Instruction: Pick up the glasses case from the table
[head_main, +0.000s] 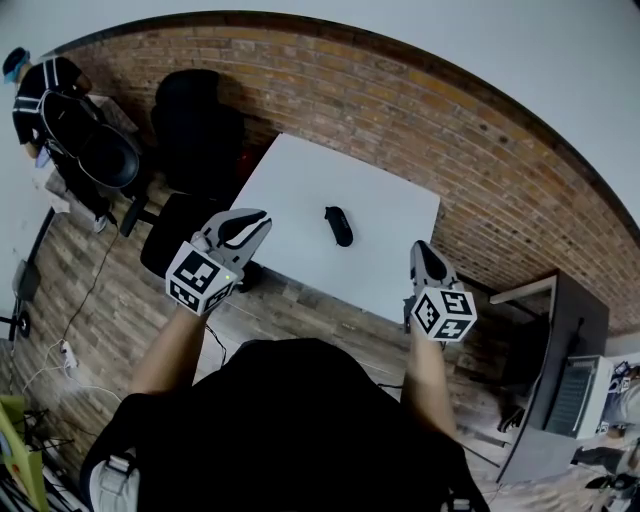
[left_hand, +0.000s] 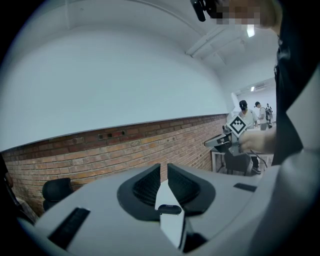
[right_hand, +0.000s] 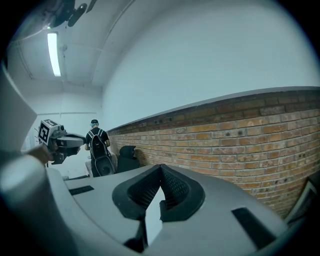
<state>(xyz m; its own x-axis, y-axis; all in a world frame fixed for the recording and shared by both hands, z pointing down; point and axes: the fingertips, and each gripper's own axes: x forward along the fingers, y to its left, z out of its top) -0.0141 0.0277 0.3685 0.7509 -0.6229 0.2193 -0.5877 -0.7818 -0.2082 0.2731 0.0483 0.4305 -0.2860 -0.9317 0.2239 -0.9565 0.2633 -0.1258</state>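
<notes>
Only the head view shows the glasses case (head_main: 339, 225) whole.

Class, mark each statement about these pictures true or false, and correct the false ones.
1. The case lies on the table. True.
2. The right gripper holds the case. False: its jaws are shut and empty, and the case lies apart from it on the table.
3. The case is white. False: it is black.
4. A brick wall runs behind the table. True.
</notes>
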